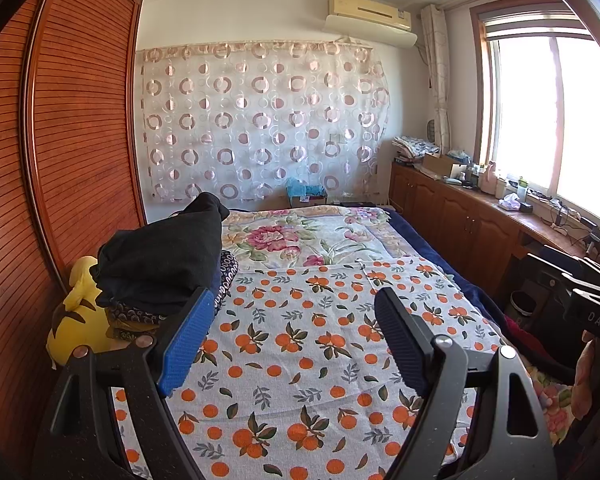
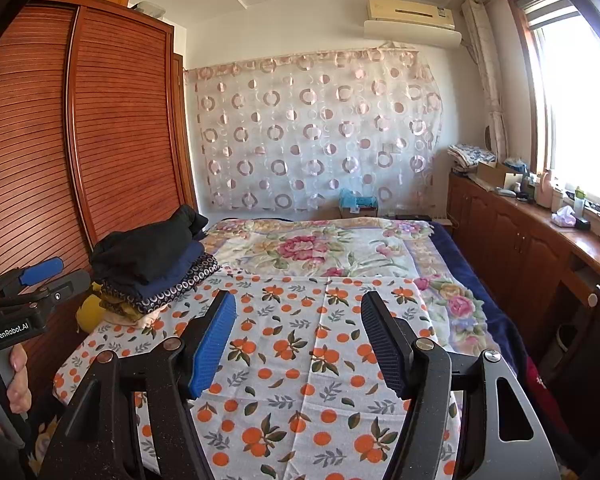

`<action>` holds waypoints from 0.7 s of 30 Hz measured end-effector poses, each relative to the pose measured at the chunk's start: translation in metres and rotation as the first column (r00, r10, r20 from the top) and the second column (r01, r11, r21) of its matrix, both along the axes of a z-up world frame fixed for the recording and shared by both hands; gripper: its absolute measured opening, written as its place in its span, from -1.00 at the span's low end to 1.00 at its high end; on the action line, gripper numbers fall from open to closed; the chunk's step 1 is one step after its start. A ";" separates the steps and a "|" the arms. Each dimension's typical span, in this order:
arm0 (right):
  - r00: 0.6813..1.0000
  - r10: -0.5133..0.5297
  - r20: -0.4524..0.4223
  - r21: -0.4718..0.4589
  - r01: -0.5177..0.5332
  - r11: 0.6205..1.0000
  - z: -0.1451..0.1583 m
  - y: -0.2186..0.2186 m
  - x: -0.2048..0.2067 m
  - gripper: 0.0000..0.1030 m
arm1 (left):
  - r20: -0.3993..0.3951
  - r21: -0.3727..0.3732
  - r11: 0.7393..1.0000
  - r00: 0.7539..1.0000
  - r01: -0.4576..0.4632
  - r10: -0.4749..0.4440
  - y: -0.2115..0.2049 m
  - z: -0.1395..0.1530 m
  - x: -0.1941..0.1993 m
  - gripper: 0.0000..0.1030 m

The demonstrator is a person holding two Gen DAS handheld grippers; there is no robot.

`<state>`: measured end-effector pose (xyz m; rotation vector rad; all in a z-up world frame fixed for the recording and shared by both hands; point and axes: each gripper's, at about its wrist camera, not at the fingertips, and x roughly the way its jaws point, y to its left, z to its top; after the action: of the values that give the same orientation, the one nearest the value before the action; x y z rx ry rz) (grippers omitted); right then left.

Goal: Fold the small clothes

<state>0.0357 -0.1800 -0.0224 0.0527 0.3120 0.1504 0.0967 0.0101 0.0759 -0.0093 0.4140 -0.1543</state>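
Clothes stack (image 2: pixel 152 268) sits at the left edge of the bed, against the louvered wardrobe (image 2: pixel 100 140). Top layer is a black garment (image 1: pixel 160 256), loosely bunched, one end humped toward the far wall. Beneath it, in the right wrist view: one plain navy piece (image 2: pixel 180 272), one dark piece with small white rings (image 2: pixel 188 282), then an olive-yellow layer and a pale cream one at the base. Five layers countable; edges uneven, not squared. One yellow plush toy (image 1: pixel 76 320) wedged between stack and wardrobe, touching the stack's lower side.

Sheet with orange-fruit print (image 1: pixel 300 340) is spread flat over the near half of the bed; one floral blanket (image 2: pixel 312 248) covers the far half.

Two grippers in view. Left gripper (image 1: pixel 296 336) hovers above the orange-print sheet, jaws spread wide, nothing between them; its blue pad (image 1: pixel 184 344) lies just beside the stack. Right gripper (image 2: pixel 300 340) likewise released and empty, over the sheet, well apart from the stack. Each camera catches the other gripper at its frame edge.

One wall air conditioner (image 1: pixel 368 12), one ring-pattern curtain (image 2: pixel 316 132), one window (image 1: pixel 552 120) over a cluttered cabinet counter (image 2: pixel 540 236).
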 end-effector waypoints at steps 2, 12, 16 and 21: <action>1.000 0.001 0.000 0.000 -0.001 1.000 -0.001 -0.001 0.000 0.30 | -0.001 -0.001 1.000 1.000 0.001 -0.001 0.000 0.000 0.000 0.60; 1.000 0.004 -0.003 0.001 -0.004 1.000 -0.002 -0.005 0.000 0.30 | 0.007 0.001 1.000 1.000 0.011 -0.011 -0.002 0.003 -0.005 0.60; 1.000 0.004 0.000 0.001 -0.004 1.000 -0.002 -0.006 -0.001 0.30 | 0.009 0.001 1.000 1.000 0.010 -0.010 -0.002 0.003 -0.005 0.60; 1.000 0.003 0.004 0.001 -0.003 1.000 -0.002 -0.005 -0.002 0.30 | 0.008 0.001 1.000 1.000 0.012 -0.012 -0.001 0.002 -0.005 0.60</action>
<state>0.0341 -0.1847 -0.0244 0.0527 0.3082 0.1540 0.0920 0.0087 0.0783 -0.0051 0.4060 -0.1656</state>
